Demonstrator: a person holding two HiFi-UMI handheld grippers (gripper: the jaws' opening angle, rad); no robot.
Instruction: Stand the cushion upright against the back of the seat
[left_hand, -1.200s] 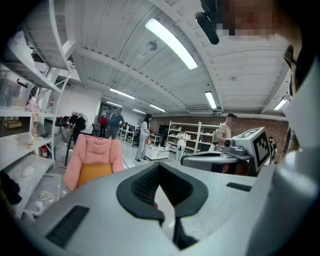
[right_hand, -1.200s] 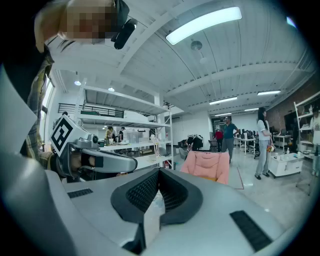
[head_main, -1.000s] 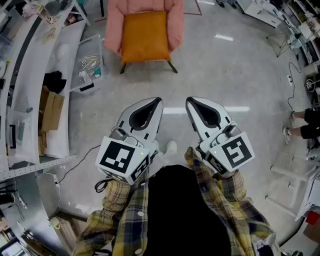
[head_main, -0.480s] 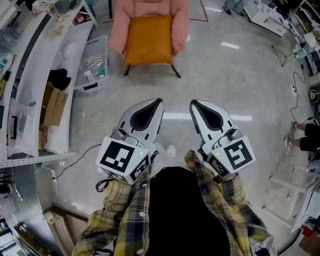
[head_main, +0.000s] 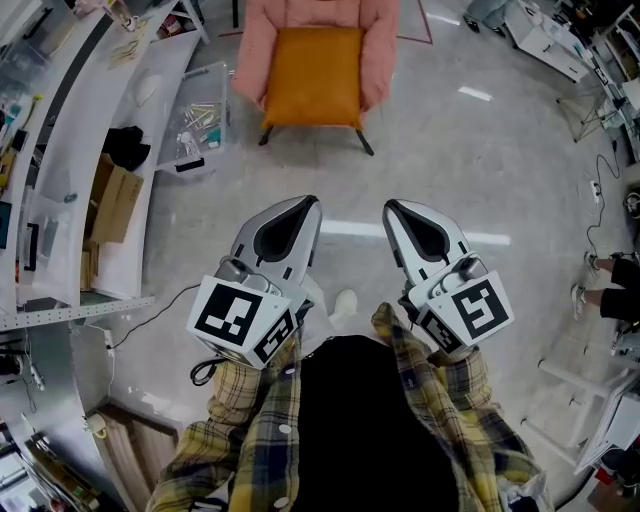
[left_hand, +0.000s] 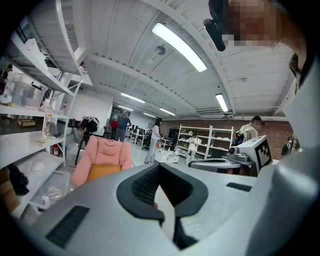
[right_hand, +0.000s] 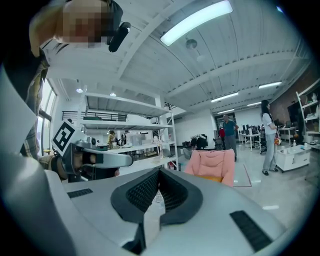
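Nothing of the task is done yet. The pink armchair (head_main: 250, 60) stands at the top centre of the head view. The orange cushion (head_main: 318, 75) appears to lie flat on its seat, not up against the back. Your left gripper (head_main: 312, 203) and right gripper (head_main: 392, 208) sit mid-frame, both closed and empty, well apart from the chair. Only bare floor (head_main: 480, 160) lies between. White shelving (head_main: 70, 150) runs down the left, with a clear bin (head_main: 200, 125) of hardware near the chair.

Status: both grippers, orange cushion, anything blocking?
Left gripper and right gripper both shut, empty. Square orange fabric cushion flat on pink padded armchair seat, well ahead. Nothing on the floor between.
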